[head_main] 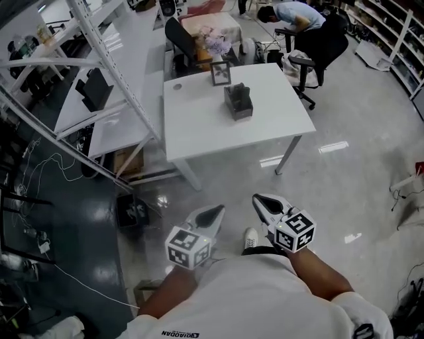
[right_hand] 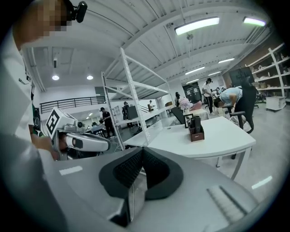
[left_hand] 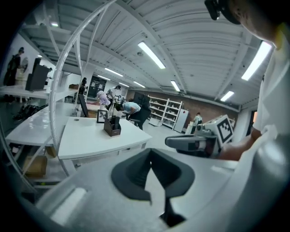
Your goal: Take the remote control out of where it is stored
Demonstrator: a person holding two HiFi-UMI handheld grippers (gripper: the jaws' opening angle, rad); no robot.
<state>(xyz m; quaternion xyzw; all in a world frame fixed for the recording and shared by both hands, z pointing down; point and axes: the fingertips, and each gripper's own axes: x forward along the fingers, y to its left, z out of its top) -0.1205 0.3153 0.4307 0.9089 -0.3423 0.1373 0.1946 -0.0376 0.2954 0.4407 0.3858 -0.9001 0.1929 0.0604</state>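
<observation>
A dark holder (head_main: 238, 101) stands on the white table (head_main: 199, 132) ahead of me, with dark upright items in it; I cannot tell which one is the remote control. The same holder (left_hand: 112, 127) (right_hand: 195, 129) shows small in both gripper views. Both grippers hang over the glossy floor, well short of the table. My left gripper (head_main: 217, 209) (left_hand: 151, 154) is shut with nothing in it. My right gripper (head_main: 258, 198) (right_hand: 141, 152) is shut and empty too. Each gripper sees the other beside it: the right gripper (left_hand: 195, 142) and the left gripper (right_hand: 84, 142).
A picture frame (head_main: 220, 73) stands behind the holder. White metal racking (head_main: 126, 93) runs along the table's left side. An office chair (head_main: 311, 59) and a person bending over (head_main: 295, 16) are at the back right. Cables and boxes lie on the dark floor (head_main: 40, 225) at left.
</observation>
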